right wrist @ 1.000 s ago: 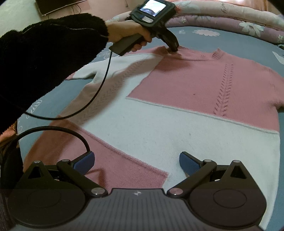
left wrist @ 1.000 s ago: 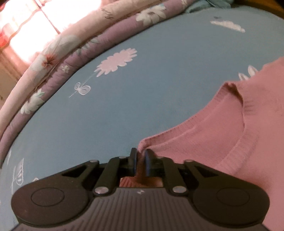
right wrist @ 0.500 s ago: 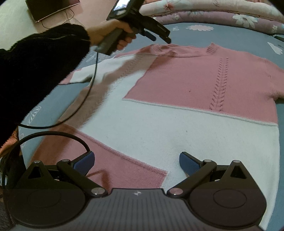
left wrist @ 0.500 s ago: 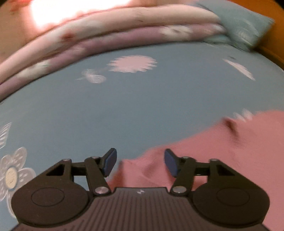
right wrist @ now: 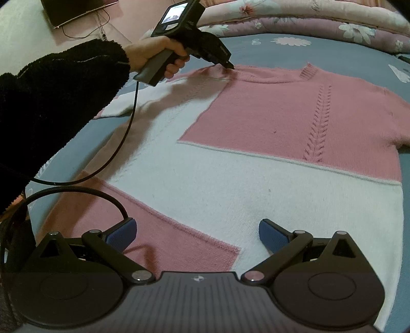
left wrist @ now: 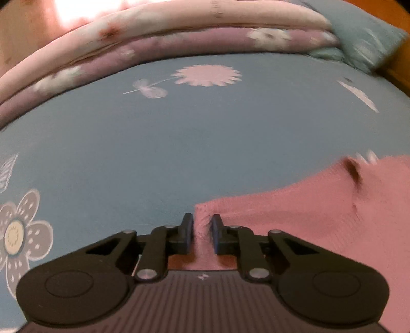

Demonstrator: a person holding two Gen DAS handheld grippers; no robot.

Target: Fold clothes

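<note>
A pink-and-white knitted sweater [right wrist: 269, 143] lies spread front-up on a bed covered by a blue sheet [left wrist: 179, 143] printed with pale flowers. Rolled quilts [left wrist: 159, 43] in pink and mauve floral cloth run along the far edge of the bed, with a blue-green pillow [left wrist: 369, 43] at their right end. A dark flat screen [right wrist: 77, 11] leans against the wall beyond the bed's far left corner. Black cables [right wrist: 120, 153] trail across the sweater's left sleeve and near hem, crossing the lower left of the right wrist view.

The left gripper [left wrist: 202, 230], held in a hand [right wrist: 159, 57] emerging from a fuzzy black sleeve [right wrist: 56, 102], has just been closing its fingers; they now pinch a ridge of pink knit at the sweater's left shoulder edge, beside the neckline. In the right wrist view its tip [right wrist: 228, 65] meets the cloth there, and the fabric is drawn up slightly toward it.

The right gripper [right wrist: 196, 231] hovers over the near hem with its blue-padded fingers [right wrist: 120, 233] spread wide, nothing between them; pink and white panels of the sweater lie beneath.

The left wrist view is motion-blurred, so the collar rib shows only as a dark smear. The sweater's right sleeve runs out of view at the picture's edge, and the black sleeve hides part of the left sleeve's cuff.
</note>
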